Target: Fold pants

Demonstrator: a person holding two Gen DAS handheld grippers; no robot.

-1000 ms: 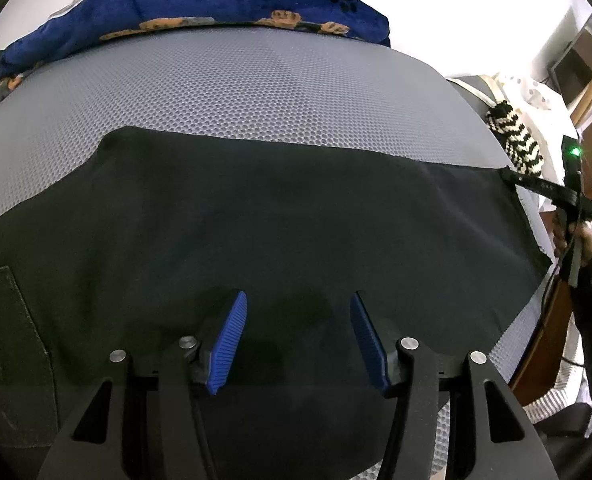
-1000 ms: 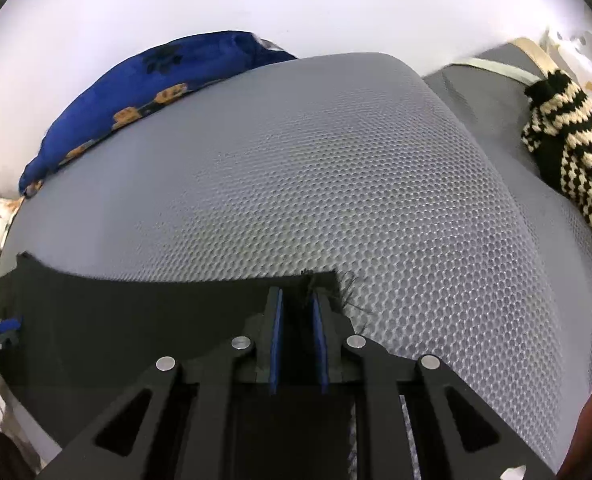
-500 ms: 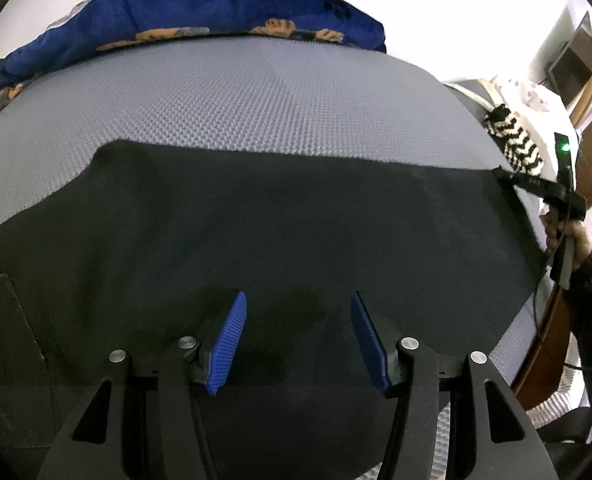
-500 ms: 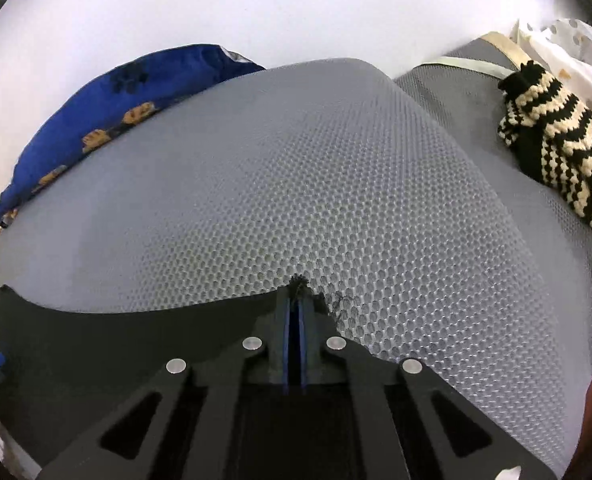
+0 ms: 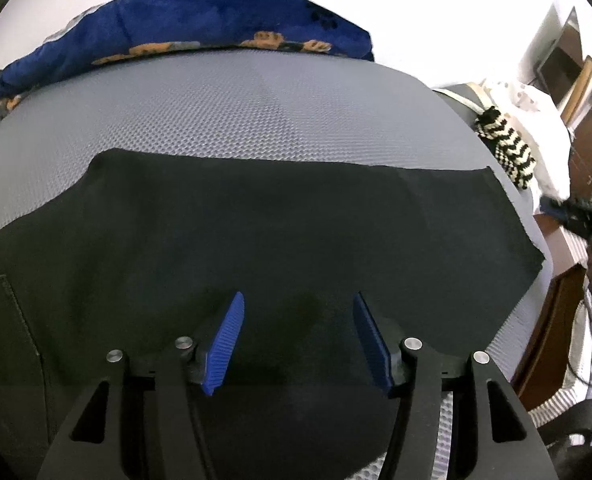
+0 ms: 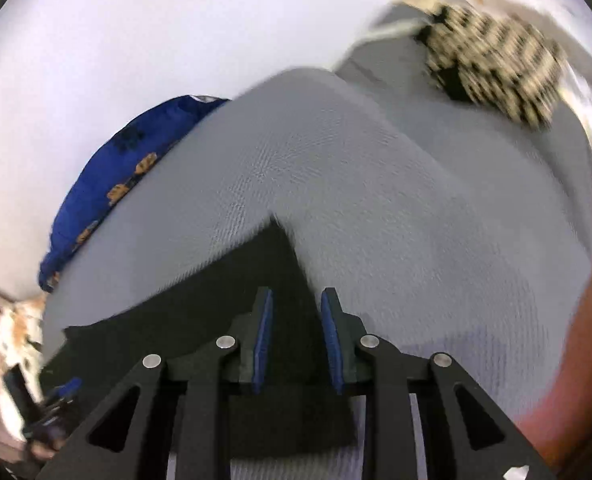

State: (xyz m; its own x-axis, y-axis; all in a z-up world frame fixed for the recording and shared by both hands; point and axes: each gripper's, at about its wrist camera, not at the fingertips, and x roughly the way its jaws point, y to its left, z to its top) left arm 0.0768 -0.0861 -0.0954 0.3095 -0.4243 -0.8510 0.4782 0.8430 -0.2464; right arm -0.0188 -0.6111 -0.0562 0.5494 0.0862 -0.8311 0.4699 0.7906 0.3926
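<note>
on the grey mesh mattress (image 5: pixel 256 120) the black pants (image 5: pixel 256 232) lie spread flat, nearer than the blue pillow (image 5: pixel 184 36). the left gripper (image 5: pixel 296 336) hovers over them, released, its jaws apart. the right gripper (image 6: pixel 296 336) is opening above their corner, gripping nothing.

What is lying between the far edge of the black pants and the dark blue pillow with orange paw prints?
Only bare grey honeycomb-mesh mattress cover lies between the black pants and the dark blue pillow, as the left wrist view shows.
</note>
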